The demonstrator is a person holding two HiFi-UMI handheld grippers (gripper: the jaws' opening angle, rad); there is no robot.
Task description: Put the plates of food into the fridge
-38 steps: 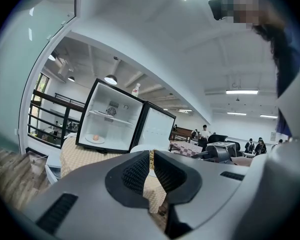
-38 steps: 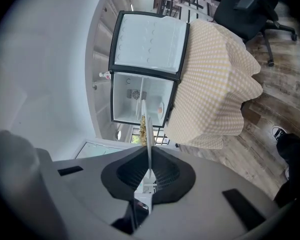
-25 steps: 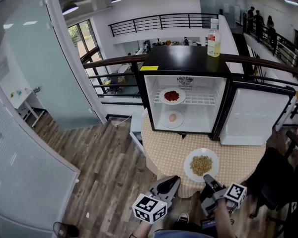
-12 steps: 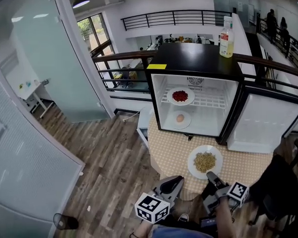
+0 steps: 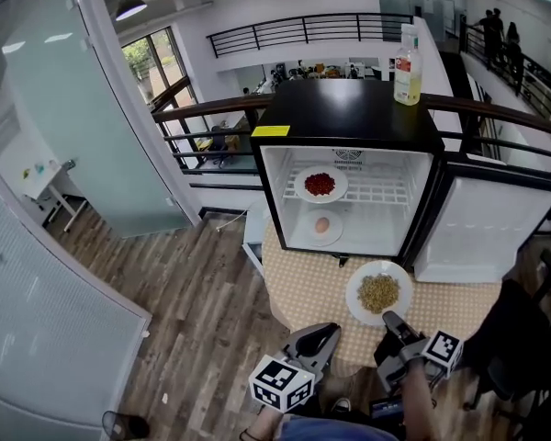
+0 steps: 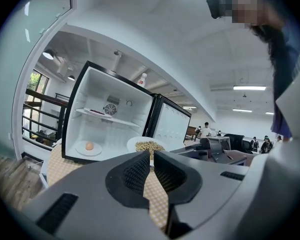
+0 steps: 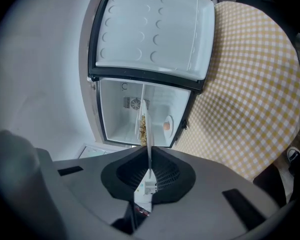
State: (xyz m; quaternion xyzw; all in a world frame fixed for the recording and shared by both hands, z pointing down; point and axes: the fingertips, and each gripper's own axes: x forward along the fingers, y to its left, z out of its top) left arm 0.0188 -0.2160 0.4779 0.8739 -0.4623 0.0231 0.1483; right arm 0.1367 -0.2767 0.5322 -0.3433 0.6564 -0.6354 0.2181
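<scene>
Fridge (image 5: 349,118): small black unit standing on the table, interior lit and white, wire shelf across the upper half.
Fridge door (image 5: 482,223): swung fully open to the right; opening unobstructed from the front.
Table (image 5: 303,292): round, yellow checked cloth; fridge sits at its far side.
Plate of yellowish food (image 5: 378,293): on the cloth just in front of the fridge opening, outside it. This is the one not yet stored.
Plate of red food (image 5: 320,185): already on the wire shelf, left of centre.
Plate with egg (image 5: 321,226): already on the fridge floor, below the red plate.
Right gripper (image 5: 392,322): jaws pinched down on the near rim of the plate of yellowish food; the right gripper view shows the rim (image 7: 148,139) edge-on between the pads.
Left gripper (image 5: 323,331): held low at the near table edge, jaws closed to a thin slit, nothing between them.
Bottle (image 5: 407,67): on the fridge top, right rear corner, not involved.
Step in hand (judged): third and last plate gripped, about to be carried in.
Next move (judged): lift level so the food stays put, slide it forward into a free spot, likely the right side of the shelf or floor, clear of both stored plates.
</scene>
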